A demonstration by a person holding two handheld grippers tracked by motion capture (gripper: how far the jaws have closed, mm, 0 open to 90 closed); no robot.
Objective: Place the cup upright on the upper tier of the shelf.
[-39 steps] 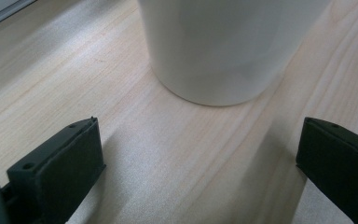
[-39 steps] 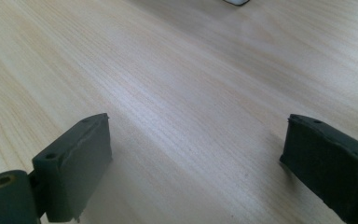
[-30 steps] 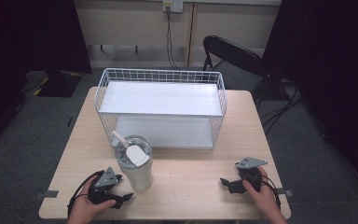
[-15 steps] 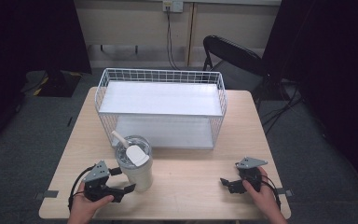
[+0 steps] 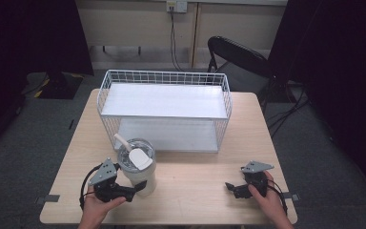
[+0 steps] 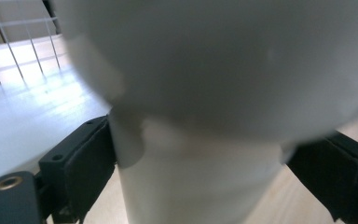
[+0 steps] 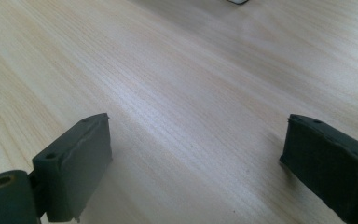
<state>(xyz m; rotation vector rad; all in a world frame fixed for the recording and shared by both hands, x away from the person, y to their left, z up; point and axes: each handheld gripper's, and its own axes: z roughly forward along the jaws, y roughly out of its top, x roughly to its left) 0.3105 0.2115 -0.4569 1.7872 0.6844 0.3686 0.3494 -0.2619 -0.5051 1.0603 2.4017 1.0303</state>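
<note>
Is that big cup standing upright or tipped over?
Upright: the cup stands on its base on the table, lid on top, straw up.

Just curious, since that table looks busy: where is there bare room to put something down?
The tabletop is bare between the tumbler and the right claw, and right of the wire rack. The rack's top shelf is bare too. It is crowded around the left claw.

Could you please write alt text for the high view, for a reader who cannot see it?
The left tongs reach around the base of a lidded tumbler with a straw on a wooden table. The right tongs rest open near the front edge, and a white wire shelf stands behind.
</note>
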